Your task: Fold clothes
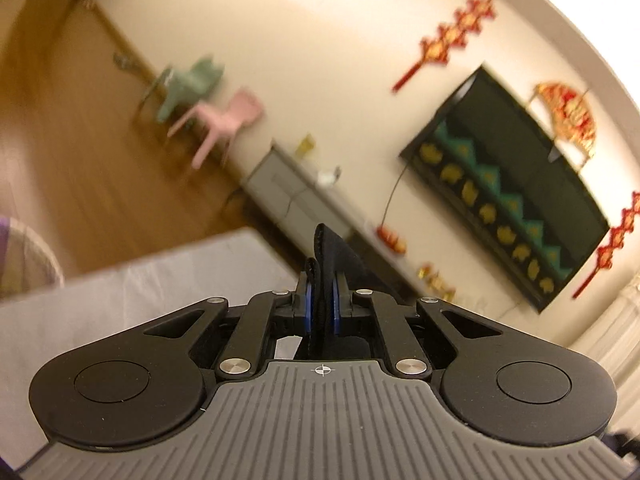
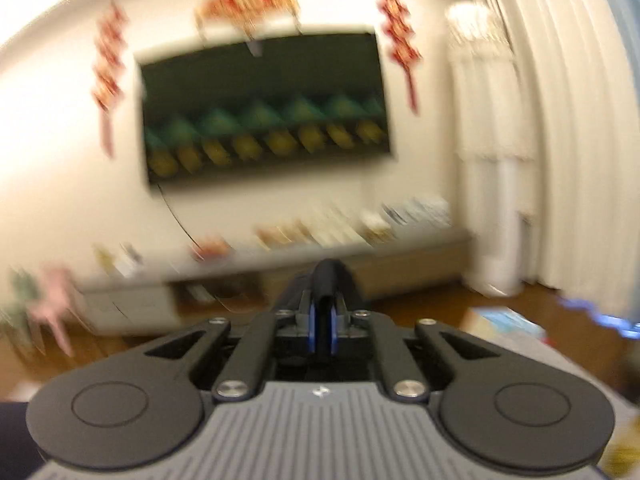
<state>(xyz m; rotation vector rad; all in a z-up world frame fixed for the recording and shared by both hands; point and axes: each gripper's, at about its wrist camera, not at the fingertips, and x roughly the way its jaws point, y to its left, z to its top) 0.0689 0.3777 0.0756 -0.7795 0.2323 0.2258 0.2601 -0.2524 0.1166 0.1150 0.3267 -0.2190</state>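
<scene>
A dark navy garment (image 1: pixel 338 254) is pinched between the blue pads of my left gripper (image 1: pixel 322 284), which is shut on it. A folded edge of the cloth sticks up past the fingertips and the rest hangs out of sight below. In the right wrist view, which is blurred, a rounded fold of the same dark garment (image 2: pixel 330 274) pokes out above my right gripper (image 2: pixel 324 308), whose pads are shut on it. Both grippers are raised and face the far wall rather than the work surface.
A white-covered surface (image 1: pixel 120 304) lies below the left gripper, with a pale basket (image 1: pixel 28 256) at its left edge. Ahead are a wall-mounted screen (image 2: pixel 264 108), a low cabinet (image 2: pixel 400 264), a green chair (image 1: pixel 192 80) and a pink one (image 1: pixel 224 116) on the wooden floor, and white curtains (image 2: pixel 560 120).
</scene>
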